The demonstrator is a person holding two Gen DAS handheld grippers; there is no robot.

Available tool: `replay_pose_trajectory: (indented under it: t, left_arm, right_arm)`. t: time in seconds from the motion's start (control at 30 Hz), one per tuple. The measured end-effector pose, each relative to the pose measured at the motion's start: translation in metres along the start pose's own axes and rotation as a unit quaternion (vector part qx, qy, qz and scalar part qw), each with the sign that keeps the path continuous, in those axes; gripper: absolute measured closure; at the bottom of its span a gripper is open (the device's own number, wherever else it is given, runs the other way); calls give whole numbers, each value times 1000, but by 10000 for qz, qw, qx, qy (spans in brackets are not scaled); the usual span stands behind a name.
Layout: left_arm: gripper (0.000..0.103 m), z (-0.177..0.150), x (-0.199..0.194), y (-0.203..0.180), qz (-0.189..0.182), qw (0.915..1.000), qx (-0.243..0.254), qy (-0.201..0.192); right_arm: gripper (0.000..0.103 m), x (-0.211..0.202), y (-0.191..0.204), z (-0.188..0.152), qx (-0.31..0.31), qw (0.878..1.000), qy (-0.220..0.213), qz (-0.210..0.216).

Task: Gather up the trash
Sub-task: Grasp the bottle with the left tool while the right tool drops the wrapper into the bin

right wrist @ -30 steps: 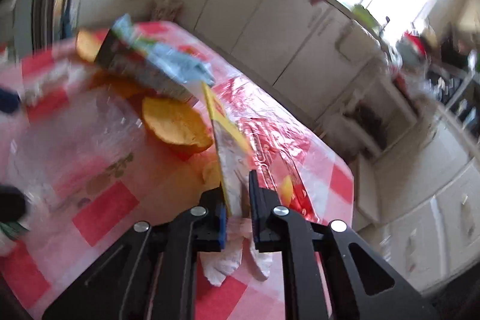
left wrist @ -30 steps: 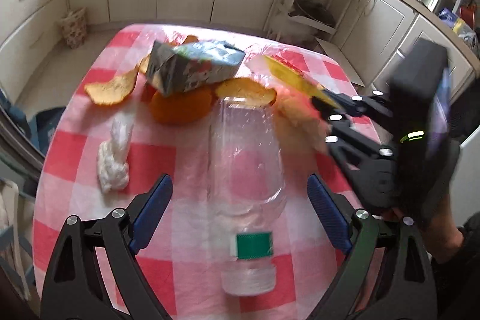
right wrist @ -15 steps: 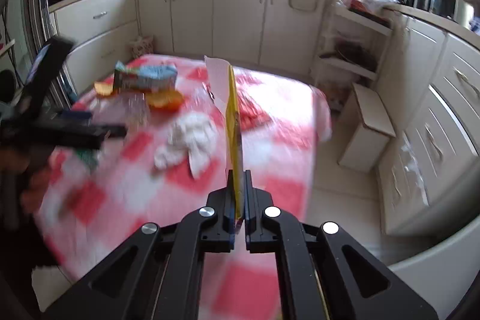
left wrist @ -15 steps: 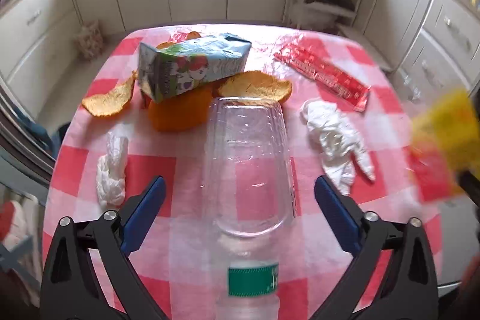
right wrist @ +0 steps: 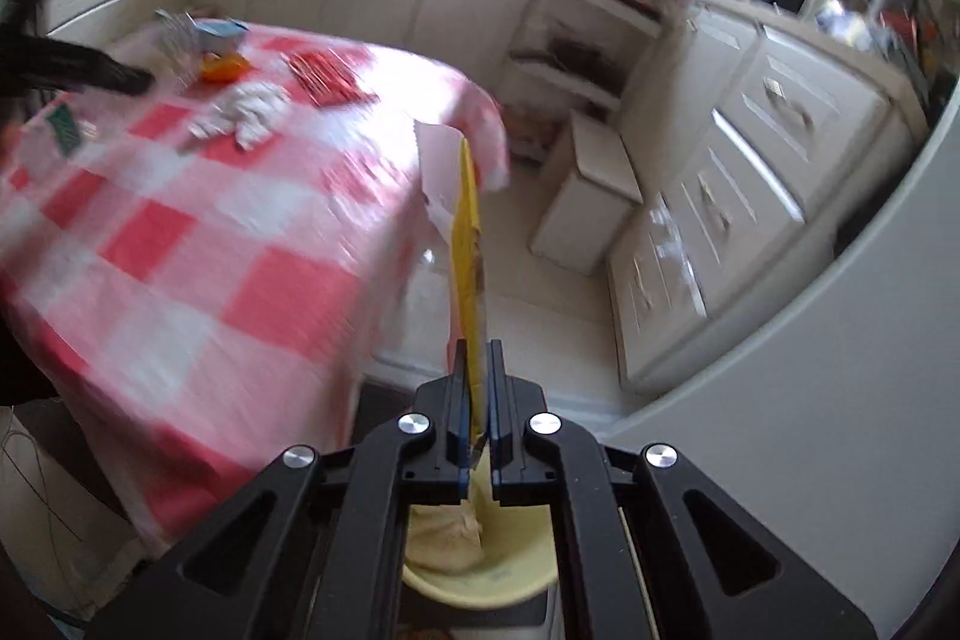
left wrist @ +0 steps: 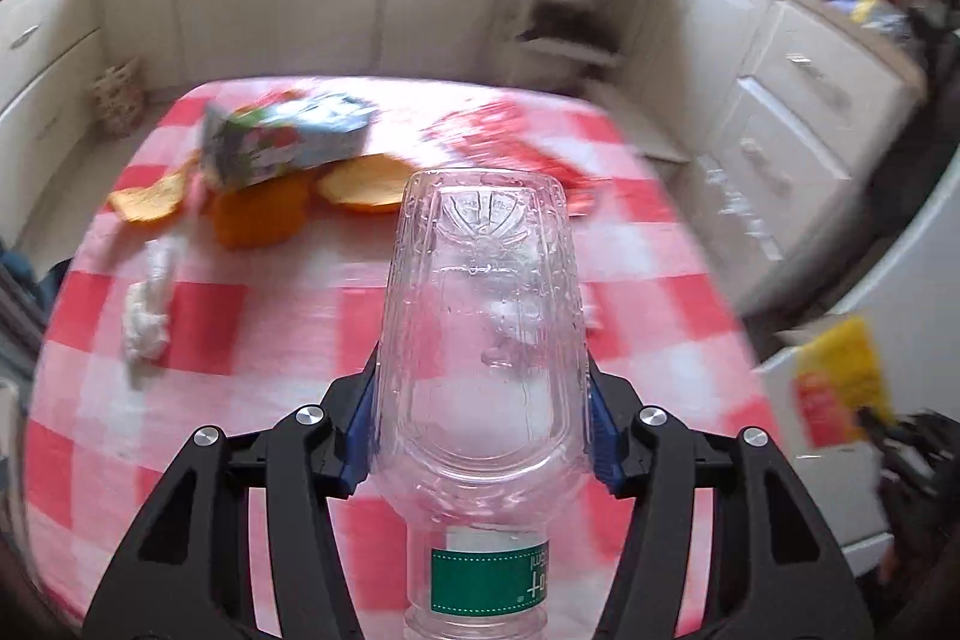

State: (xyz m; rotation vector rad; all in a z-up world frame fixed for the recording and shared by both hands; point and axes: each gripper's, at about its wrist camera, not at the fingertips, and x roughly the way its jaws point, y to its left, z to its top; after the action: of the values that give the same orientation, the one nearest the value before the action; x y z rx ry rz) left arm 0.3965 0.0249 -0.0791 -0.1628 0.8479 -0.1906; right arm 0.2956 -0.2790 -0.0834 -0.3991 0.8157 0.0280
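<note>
A clear plastic bottle (left wrist: 480,328) with a green label lies neck-first between the fingers of my left gripper (left wrist: 480,430). The jaws are closing, and both blue pads touch its sides. It hangs above the red-and-white checked table (left wrist: 300,340). My right gripper (right wrist: 478,400) is shut on a flat yellow wrapper (right wrist: 467,244) that stands on edge between the pads. It is off the table's right side, above a pale yellow bin (right wrist: 480,574). The left wrist view shows that wrapper (left wrist: 840,388) at far right.
On the table lie a juice carton (left wrist: 282,145), orange peels (left wrist: 258,214), a twisted tissue (left wrist: 147,304), a red wrapper (right wrist: 327,76) and a crumpled white tissue (right wrist: 246,115). A white box (right wrist: 591,202) stands on the floor by the cabinets.
The left jaws have closed in from wide apart onto the bottle's sides. The right gripper has carried the yellow wrapper off the table, out past its right edge and over the bin.
</note>
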Motion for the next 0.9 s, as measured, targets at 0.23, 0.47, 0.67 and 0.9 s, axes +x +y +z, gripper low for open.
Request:
replay_pose_trajectory:
  t: [0.23,0.47,0.67,0.9]
  left_arm:
    - [50,-28,-6,-73,-834,9958,370,95]
    - [50,-53,10,-155,-1320,9879,697,417]
    - [50,-69,37,-227,-1616,9792,1007,702]
    - [49,-84,85,-290,-1794,9665,1285,1310]
  right_arm:
    - [95,36,-31,-38,560,9958,722,-6]
    - [65,29,-61,-47,1065,9921,659,-20]
    - [54,-12,-72,-47,1086,9938,184,-137]
    - [48,-35,-63,-58,390,9985,32,-391]
